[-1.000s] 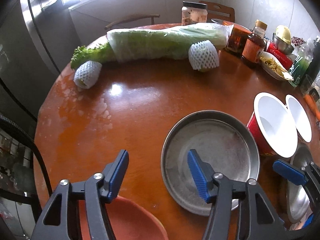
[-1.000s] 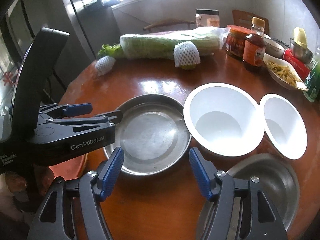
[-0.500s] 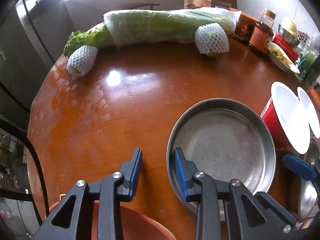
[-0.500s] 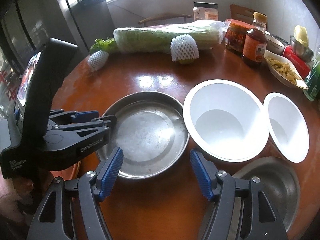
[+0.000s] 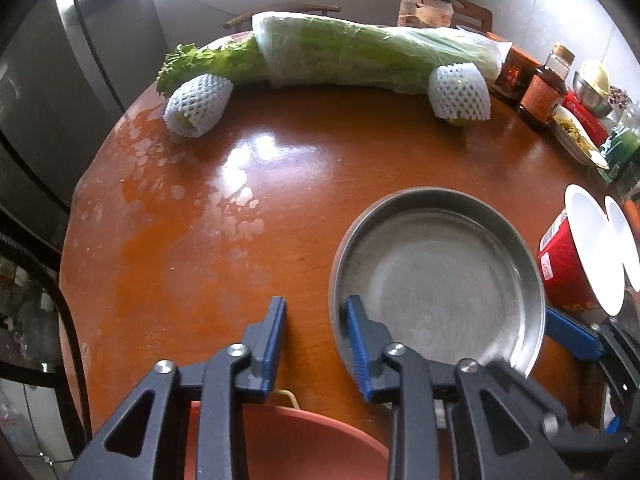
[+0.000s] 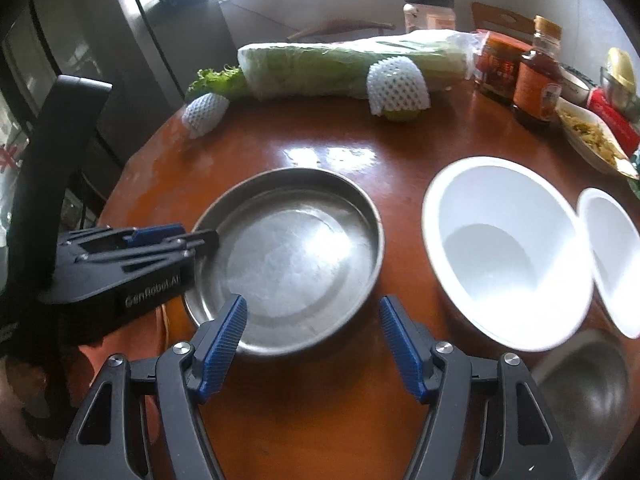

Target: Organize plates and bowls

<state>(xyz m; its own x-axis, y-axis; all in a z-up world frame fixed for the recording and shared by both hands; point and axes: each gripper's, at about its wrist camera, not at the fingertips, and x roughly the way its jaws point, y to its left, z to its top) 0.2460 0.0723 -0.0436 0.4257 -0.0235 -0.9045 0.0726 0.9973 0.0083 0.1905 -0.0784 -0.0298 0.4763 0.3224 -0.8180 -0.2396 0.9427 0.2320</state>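
A shallow steel plate (image 5: pixel 440 280) (image 6: pixel 296 256) lies on the round wooden table (image 5: pixel 240 240). My left gripper (image 5: pixel 316 328) (image 6: pixel 208 238) straddles the plate's left rim, one finger inside and one outside, shut on it. My right gripper (image 6: pixel 312 332) hovers over the plate's near edge with its jaws closing; the pads touch nothing. To the right stand a large white bowl (image 6: pixel 500 248) with a red outer wall (image 5: pixel 560 268) and a smaller white bowl (image 6: pixel 612 256). A steel bowl (image 6: pixel 588 392) sits at the lower right. A terracotta bowl (image 5: pixel 288 440) lies under my left gripper.
A wrapped cabbage (image 5: pixel 360 56) and two foam-netted fruits (image 5: pixel 460 92) (image 5: pixel 196 104) line the far side. Jars, a sauce bottle (image 6: pixel 536 80) and a dish of food (image 6: pixel 592 140) crowd the far right. A fridge (image 5: pixel 60 100) stands beyond the table's left edge.
My left gripper has closed from wide open down onto the plate's left rim. The right gripper's jaws have narrowed a little, and both hands have edged forward and down.
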